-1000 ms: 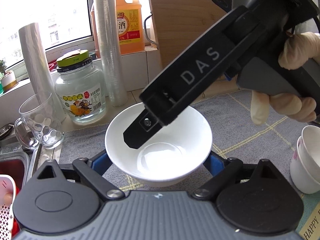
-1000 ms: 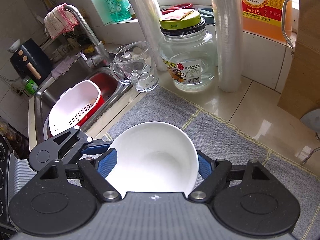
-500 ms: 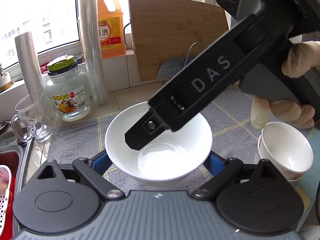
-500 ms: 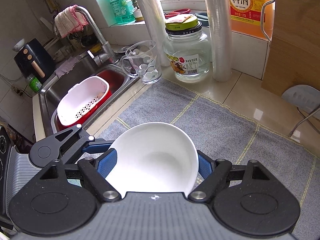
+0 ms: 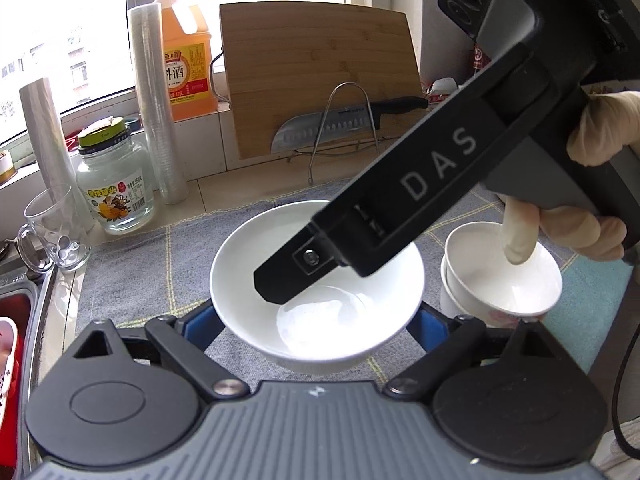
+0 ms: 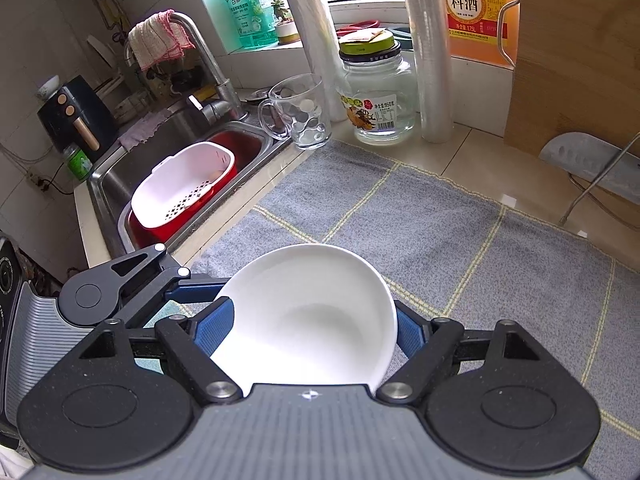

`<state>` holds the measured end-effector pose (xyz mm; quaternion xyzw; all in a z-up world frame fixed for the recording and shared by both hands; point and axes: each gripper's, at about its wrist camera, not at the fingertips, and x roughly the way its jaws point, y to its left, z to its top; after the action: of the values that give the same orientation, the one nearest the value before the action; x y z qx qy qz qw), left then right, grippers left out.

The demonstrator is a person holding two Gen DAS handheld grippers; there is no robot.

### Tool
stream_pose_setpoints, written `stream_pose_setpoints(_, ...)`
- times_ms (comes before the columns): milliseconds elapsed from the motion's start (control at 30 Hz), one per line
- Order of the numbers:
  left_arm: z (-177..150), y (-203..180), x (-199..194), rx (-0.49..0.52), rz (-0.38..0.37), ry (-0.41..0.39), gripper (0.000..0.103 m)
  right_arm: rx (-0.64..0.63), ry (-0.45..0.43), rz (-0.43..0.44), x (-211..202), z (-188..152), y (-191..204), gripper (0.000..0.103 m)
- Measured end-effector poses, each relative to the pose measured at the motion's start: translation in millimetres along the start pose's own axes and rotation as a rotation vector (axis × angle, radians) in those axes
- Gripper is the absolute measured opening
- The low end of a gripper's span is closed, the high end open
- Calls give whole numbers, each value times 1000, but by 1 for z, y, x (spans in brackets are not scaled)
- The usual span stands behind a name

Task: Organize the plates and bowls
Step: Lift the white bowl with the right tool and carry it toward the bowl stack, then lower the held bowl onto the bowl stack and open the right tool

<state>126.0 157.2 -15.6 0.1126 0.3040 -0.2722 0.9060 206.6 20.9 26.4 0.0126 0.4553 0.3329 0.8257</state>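
Both my grippers, left [image 5: 316, 322] and right [image 6: 308, 330], clamp one white bowl [image 5: 316, 280] above the grey mat [image 6: 460, 240]; stacked cups [image 5: 500, 276] wait at three o'clock, nesting still undone.

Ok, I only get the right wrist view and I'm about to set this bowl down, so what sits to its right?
Observer: A stack of white cups stands on the grey mat, just right of the white bowl.
Operator: Is my finger inside the bowl?
Observer: Yes, one finger of the right gripper reaches over the rim into it.
Operator: And the left gripper?
Observer: The left gripper has its blue pads against opposite sides of the bowl.
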Motion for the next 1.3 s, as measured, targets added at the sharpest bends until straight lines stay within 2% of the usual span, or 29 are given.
stream_pose_setpoints(333,-3,-21,-10,39,-62,14,95,43,-26,-18,-29,-30,3,87)
stream_pose_setpoints(667,1,-41,-15,80,-124,-10,95,72,-49,-66,-58,-47,2,87)
stream_pose_setpoints(1300,20,-85,8,182,-280,-30,95,194,-88,-202,-104,-80,-32,87)
